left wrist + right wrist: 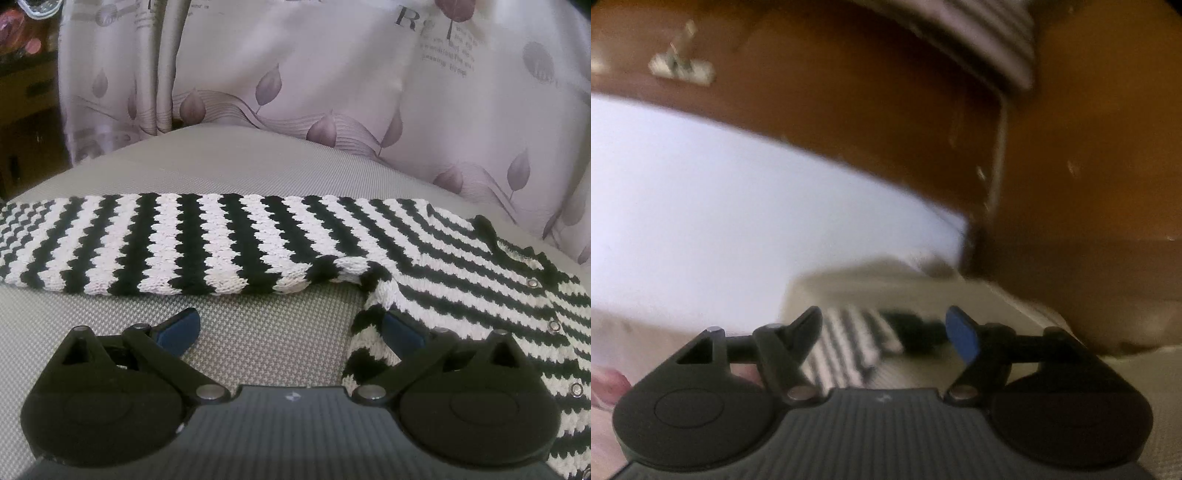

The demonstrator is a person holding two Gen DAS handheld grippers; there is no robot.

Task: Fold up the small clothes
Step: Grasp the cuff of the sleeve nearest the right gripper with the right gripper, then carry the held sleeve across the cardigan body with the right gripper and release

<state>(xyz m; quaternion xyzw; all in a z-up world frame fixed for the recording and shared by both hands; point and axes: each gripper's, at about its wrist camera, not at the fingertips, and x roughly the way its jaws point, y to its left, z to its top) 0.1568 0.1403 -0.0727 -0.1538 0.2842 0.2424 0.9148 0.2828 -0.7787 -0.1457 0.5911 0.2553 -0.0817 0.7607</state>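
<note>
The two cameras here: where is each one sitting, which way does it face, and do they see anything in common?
Left wrist: sits on the left gripper, looking forward and down at a striped knit garment on grey fabric, a leaf-print curtain behind; only open fingers show.
Right wrist: sits on the right gripper, blurred, facing brown wooden furniture; open fingers show.
Shared: the striped garment.

The left wrist view is sharp and evenly lit by soft, dim light; the knit point(221, 243) shows each stitch and throws only a thin shadow on the mat point(266, 350) below it. The curtain point(332, 92) above the knit bends with fisheye curve. The right wrist view is smeared by blur; a pale area point(720, 206) glares, overexposed, beside the brown wood point(886, 110).
</note>
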